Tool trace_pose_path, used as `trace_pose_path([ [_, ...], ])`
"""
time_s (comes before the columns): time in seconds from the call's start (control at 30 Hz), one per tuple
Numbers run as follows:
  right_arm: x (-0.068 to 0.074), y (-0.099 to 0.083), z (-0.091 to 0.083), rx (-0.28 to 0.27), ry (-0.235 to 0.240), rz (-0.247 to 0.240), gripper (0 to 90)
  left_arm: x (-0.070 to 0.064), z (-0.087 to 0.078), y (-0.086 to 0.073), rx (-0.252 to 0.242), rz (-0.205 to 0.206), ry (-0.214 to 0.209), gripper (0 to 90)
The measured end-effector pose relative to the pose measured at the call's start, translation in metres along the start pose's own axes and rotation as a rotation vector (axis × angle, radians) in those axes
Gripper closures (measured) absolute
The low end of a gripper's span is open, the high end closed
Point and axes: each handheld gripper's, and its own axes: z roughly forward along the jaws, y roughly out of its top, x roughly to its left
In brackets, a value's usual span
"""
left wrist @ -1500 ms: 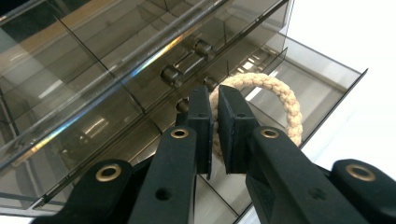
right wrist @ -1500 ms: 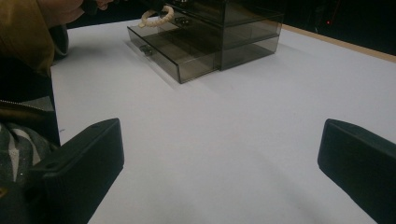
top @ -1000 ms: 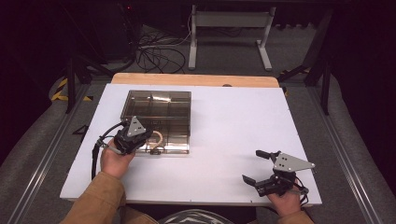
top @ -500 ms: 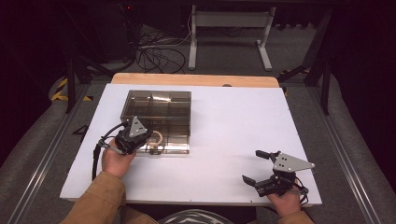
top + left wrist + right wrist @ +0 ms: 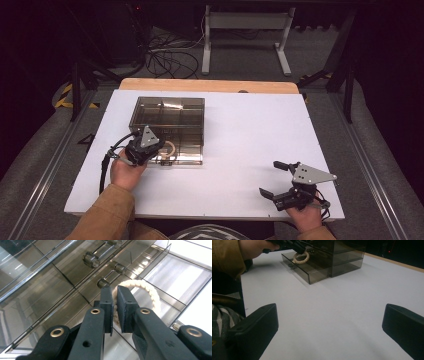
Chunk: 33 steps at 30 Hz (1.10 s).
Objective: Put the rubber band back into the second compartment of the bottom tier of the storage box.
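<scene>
Over open drawer (image 5: pixel 182 152), left gripper (image 5: pixel 114 302) pinches rope ring (image 5: pixel 147 291).

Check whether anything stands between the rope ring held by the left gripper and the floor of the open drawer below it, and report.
Nothing visible does. The left gripper is clamped on the rope ring, which sits over the pulled-out bottom drawer of the smoky plastic drawer box. The drawer's open top is unobstructed, and its floor looks bare around the ring.

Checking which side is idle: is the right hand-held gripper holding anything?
No: the right hand-held gripper has its jaws spread wide over bare white table.
</scene>
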Motion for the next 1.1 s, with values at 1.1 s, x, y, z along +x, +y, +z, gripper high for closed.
trace_pose_path([
  [1.1,-0.0001,-0.0004,0.0013,0.003,0.009,0.004,1.0,-0.0041,0.008,0.0019,0.009,-0.014,-0.049,78.2],
])
